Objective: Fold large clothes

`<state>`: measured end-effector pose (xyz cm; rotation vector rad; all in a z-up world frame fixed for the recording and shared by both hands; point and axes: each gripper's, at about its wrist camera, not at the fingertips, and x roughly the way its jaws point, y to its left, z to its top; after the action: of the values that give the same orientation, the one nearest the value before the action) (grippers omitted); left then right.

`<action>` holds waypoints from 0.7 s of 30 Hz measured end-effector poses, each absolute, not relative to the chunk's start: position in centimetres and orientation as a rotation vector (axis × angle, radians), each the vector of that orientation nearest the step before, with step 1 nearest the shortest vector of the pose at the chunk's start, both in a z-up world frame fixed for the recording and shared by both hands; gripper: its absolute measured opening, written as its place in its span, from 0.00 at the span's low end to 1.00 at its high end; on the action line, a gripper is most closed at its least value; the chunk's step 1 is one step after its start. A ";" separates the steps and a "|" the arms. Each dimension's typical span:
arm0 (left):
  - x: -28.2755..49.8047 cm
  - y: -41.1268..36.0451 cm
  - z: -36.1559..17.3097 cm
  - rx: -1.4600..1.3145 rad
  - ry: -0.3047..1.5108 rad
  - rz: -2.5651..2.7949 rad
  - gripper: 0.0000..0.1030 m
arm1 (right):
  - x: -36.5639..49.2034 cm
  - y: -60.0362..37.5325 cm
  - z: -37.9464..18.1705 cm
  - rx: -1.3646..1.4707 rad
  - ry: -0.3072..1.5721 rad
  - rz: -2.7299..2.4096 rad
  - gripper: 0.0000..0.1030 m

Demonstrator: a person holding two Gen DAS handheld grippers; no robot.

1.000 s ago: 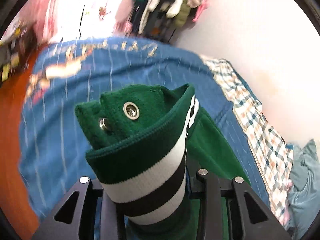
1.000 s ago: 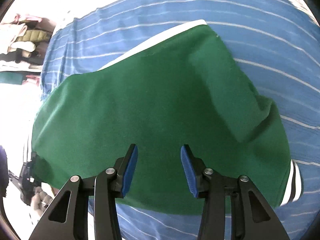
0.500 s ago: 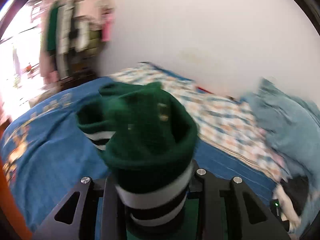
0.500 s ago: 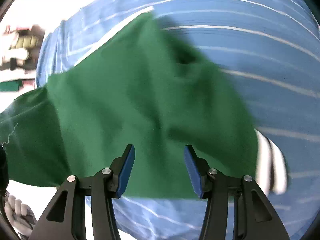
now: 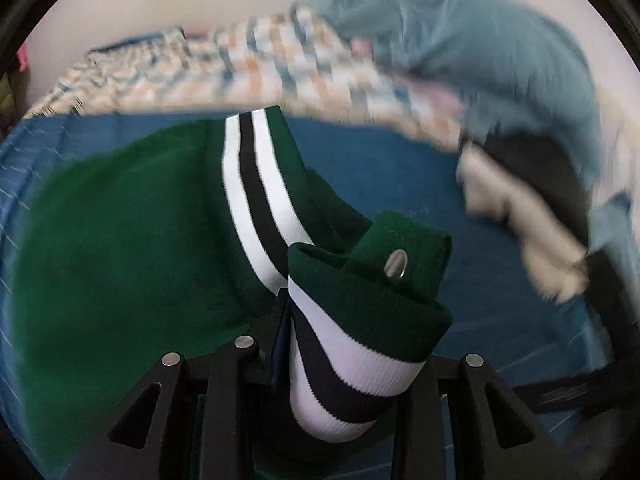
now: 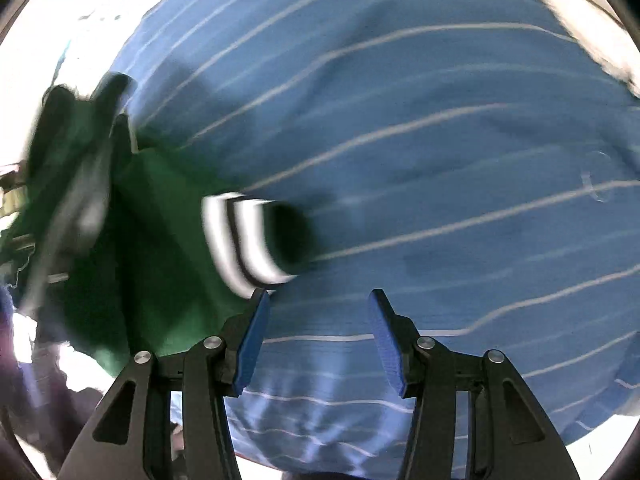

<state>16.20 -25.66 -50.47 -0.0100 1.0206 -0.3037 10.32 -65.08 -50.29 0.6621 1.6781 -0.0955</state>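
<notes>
A green garment (image 5: pixel 120 248) with white and black striped ribbed trim lies on the blue striped bedsheet (image 5: pixel 380 168). My left gripper (image 5: pixel 332 360) is shut on its striped hem, which bunches up between the fingers with a metal snap (image 5: pixel 396 264) showing. In the right wrist view the garment (image 6: pixel 160 240) sits at the left, blurred, with a striped cuff (image 6: pixel 248 236) near my left finger. My right gripper (image 6: pixel 316 328) is open and empty above the bedsheet (image 6: pixel 440 160).
A checked blanket (image 5: pixel 260 68) runs along the far side of the bed by the wall. A grey-blue garment (image 5: pixel 480 40) and a pile of black and cream clothes (image 5: pixel 532 200) lie at the right.
My left gripper has swung right with the hem, from facing the room to facing the wall and clothes pile. The green garment has slid left out from under my open right gripper.
</notes>
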 end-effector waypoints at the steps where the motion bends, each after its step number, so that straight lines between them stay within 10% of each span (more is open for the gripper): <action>1: 15.9 -26.2 -51.0 0.013 1.033 -0.299 0.25 | 10.1 -65.8 -50.4 0.651 1.684 -0.107 0.52; 8: 14.9 -25.4 -49.4 0.124 1.071 -0.285 0.35 | 11.2 -67.7 -49.2 0.607 1.660 -0.050 0.77; 10: 15.1 -24.2 -47.9 0.072 1.068 -0.295 0.51 | 12.0 -67.9 -48.3 0.594 1.641 -0.015 0.77; 12: 14.7 -22.4 -46.3 -0.007 1.062 -0.294 0.89 | 13.3 -66.8 -47.2 0.601 1.610 0.037 0.77; 21: 10.4 -8.6 -44.1 -0.170 1.069 0.215 0.90 | 17.6 -61.2 -46.3 0.724 1.541 0.306 0.77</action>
<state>10.36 -8.56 -44.15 -0.1698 1.0687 0.2145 17.58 -61.18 -46.30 0.7244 1.5406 0.3059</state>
